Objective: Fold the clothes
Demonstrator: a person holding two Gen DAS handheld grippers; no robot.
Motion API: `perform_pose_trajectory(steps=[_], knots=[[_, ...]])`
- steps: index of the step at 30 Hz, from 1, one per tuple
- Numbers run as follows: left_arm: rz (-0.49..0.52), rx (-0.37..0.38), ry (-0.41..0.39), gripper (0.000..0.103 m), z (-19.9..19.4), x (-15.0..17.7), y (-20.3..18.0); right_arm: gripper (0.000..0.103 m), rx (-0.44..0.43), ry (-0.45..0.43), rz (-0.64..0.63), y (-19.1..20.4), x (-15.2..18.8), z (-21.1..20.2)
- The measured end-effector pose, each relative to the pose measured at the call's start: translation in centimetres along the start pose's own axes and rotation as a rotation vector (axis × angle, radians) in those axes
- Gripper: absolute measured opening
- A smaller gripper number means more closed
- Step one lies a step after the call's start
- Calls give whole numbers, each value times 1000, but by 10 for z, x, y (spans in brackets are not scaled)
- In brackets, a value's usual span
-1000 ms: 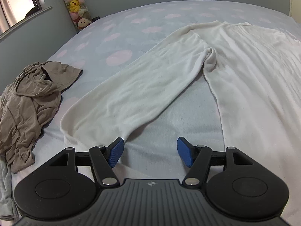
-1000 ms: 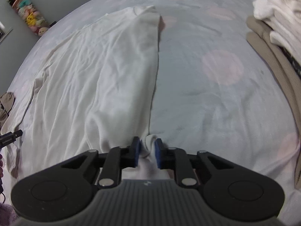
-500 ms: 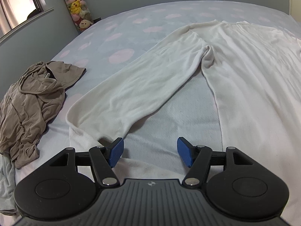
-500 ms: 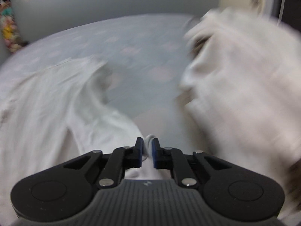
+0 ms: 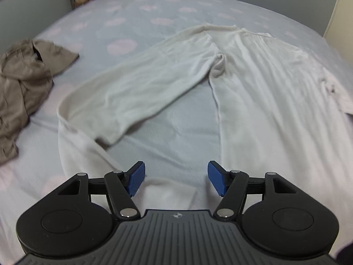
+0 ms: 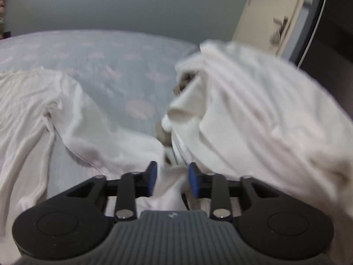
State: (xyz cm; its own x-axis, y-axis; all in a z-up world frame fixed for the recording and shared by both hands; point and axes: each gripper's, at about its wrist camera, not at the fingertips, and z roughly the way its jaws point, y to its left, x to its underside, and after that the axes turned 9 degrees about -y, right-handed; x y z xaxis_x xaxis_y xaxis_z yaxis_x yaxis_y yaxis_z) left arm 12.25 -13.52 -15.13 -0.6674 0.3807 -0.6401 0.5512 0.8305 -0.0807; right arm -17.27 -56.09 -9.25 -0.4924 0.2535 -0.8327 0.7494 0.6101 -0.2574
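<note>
Cloth of this kind looks light, soft and limp: the white long-sleeved top (image 5: pixel 260 92) will sag and drag wherever it is not held, and thin knit can slip out of a shallow pinch. My judgement is that a hem, cuff or seam edge gives the surest hold, with a good bite of fabric between the pads.

It lies spread on the bed (image 5: pixel 136 17). In the left wrist view its body runs from near 5 o'clock up to the neck at about 12 o'clock, so the long axis points away from the camera. One sleeve (image 5: pixel 141 88) branches off toward 9 o'clock, its cuff end nearest the left gripper (image 5: pixel 176 177), whose jaws stand wide apart over the sheet with nothing between them.

The right gripper (image 6: pixel 172 180) has its jaws partly parted with white fabric bunched between them; whether they pinch it firmly I cannot tell through the blur. A heap of white clothes (image 6: pixel 264 114) sits at its 2 o'clock, and a brown garment (image 5: pixel 24 70) lies crumpled at 9 o'clock in the left view.
</note>
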Motion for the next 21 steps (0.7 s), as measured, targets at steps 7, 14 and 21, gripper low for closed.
perform_pose_trajectory(steps=[7, 14, 21], knots=[[10, 151, 178, 61, -8, 9, -3, 40, -371, 120, 82, 21, 12, -21], [85, 171, 296, 61, -8, 36, -21, 61, -583, 350, 37, 56, 37, -11], [173, 123, 292, 42, -5, 40, -39, 28, -613, 519, 13, 67, 63, 8]])
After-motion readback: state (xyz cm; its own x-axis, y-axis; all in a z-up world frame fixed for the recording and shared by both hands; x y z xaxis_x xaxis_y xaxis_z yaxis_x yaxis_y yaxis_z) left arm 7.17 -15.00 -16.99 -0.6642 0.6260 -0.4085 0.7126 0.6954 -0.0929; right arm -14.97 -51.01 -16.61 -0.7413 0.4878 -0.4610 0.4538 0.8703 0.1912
